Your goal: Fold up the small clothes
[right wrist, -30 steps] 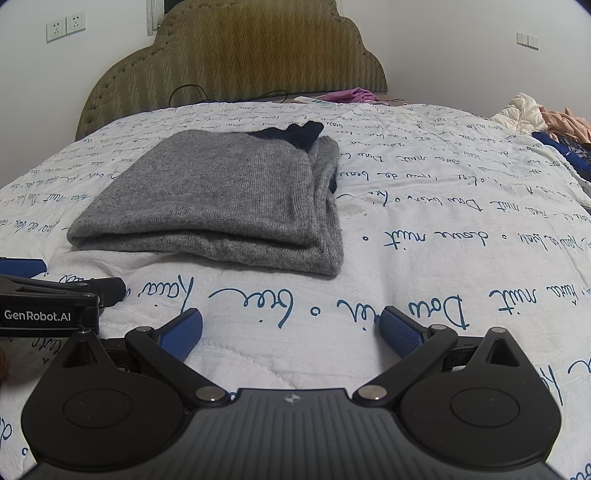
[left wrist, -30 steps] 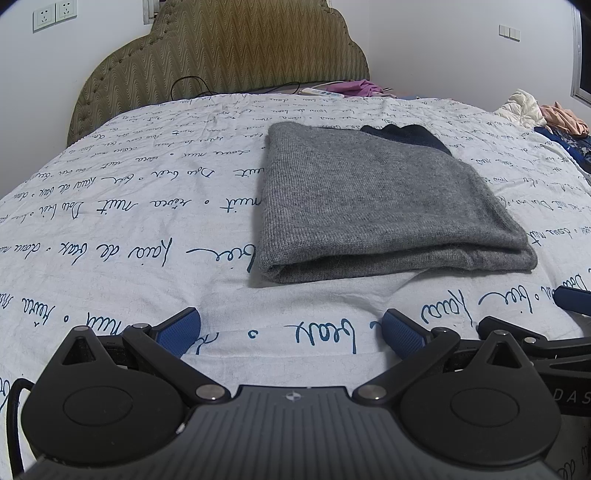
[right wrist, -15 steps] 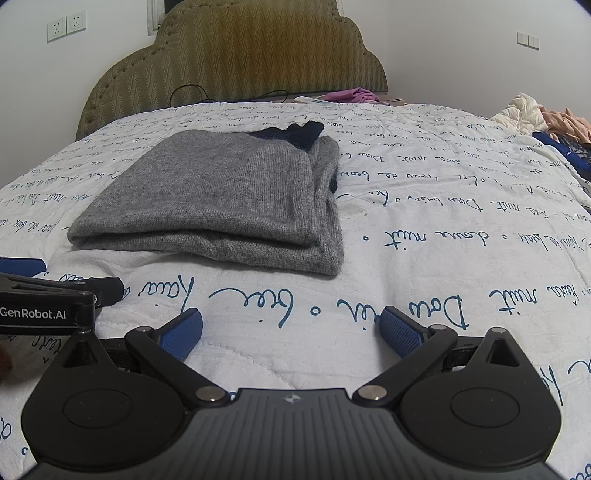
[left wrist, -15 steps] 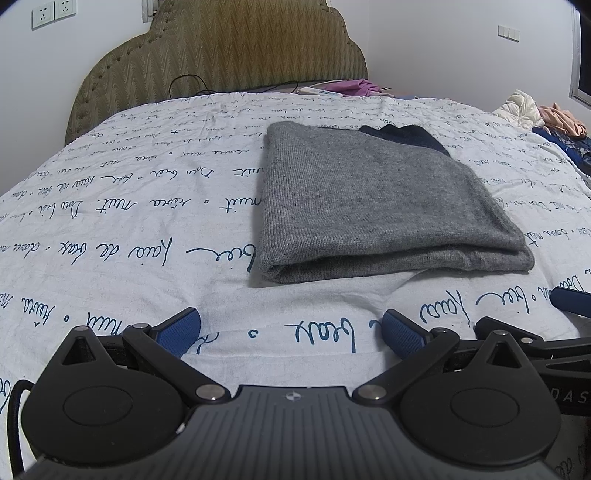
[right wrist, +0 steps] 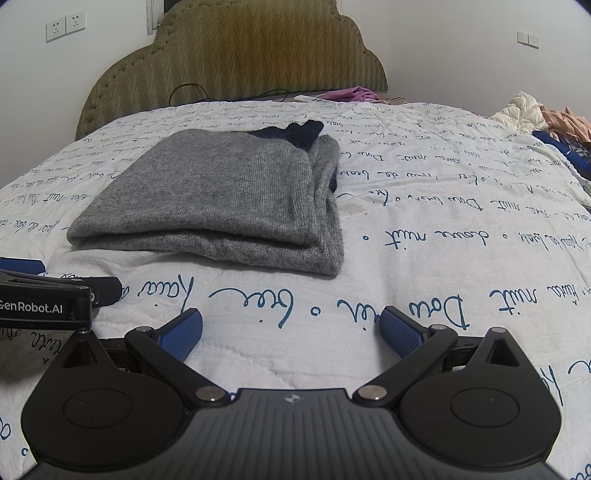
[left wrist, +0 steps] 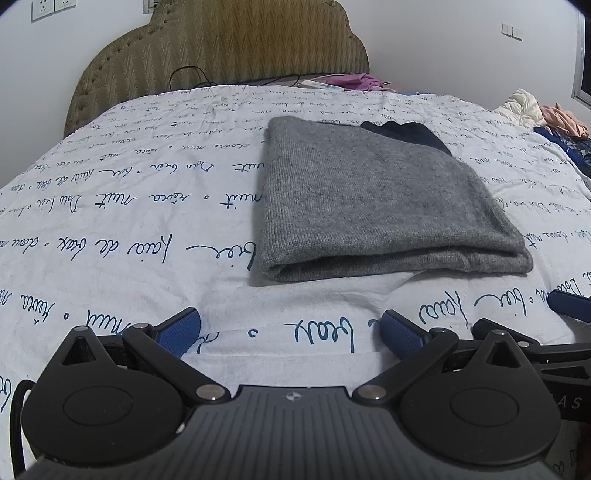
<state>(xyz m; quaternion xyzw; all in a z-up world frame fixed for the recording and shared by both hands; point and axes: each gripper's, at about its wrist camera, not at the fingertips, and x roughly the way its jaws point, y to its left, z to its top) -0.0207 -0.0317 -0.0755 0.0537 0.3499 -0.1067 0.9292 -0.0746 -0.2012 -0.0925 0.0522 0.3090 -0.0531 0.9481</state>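
Folded grey knitted sweater (left wrist: 376,199) lying flat on a bed under a white quilted cover printed with blue handwriting (left wrist: 129,206), dark navy fabric (left wrist: 406,131) peeking out at its far edge.

Left wrist view: smooth folded edge of the sweater on its left side, single rounded fold along the near edge. Seen only here, at the right border, one blue pad and black linkage of the right gripper (left wrist: 569,306).

Right wrist view: stacked open layers along the sweater's (right wrist: 221,192) right side, navy fabric (right wrist: 295,134) showing between them. Seen only here, at the left border, a black body lettered "GenRobot.AI" belonging to the left gripper (right wrist: 40,295); also two white wall sockets (right wrist: 66,26) beside the olive padded headboard (right wrist: 236,55).

Left gripper (left wrist: 291,328): blue fingers spread wide, nothing between them, over bare cover. Sweater ahead, shifted right, apart from the fingertips.

Right gripper (right wrist: 291,328): likewise spread wide and holding nothing. Sweater ahead, shifted left, not touching.

Loose pile of clothes (right wrist: 546,118) at the bed's far right.
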